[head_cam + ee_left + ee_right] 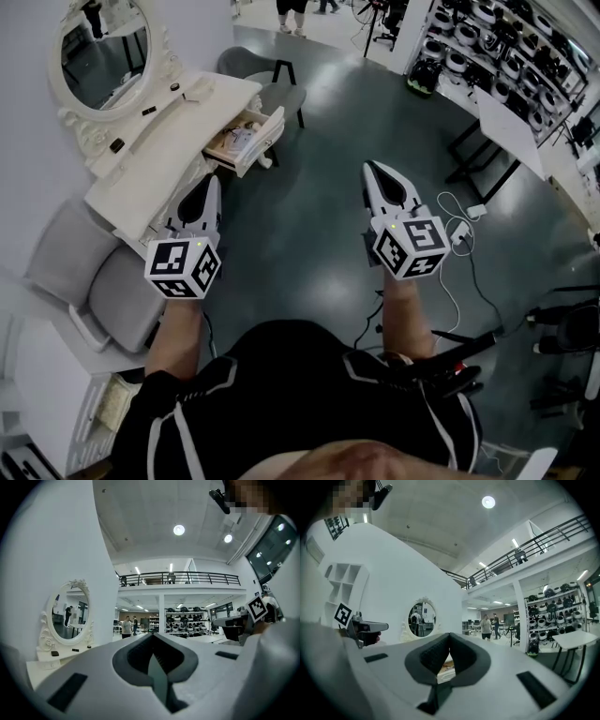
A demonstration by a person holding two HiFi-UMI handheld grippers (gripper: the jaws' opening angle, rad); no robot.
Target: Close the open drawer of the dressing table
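Left gripper (212,183), right gripper (371,169): white, dark grey pads (137,656), black-and-white square markers. Table (141,161) ahead of left gripper: cream white. Drawer (266,141): white, tan inside. Floor (309,234) beneath both: glossy dark grey-green. Seat (120,292) left of left gripper: light grey.

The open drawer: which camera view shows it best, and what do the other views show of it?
The head view: the drawer is seen from above, pulled out of the dressing table, contents visible. The right gripper view shows only a sliver of it. The left gripper view shows the mirror, not the drawer.
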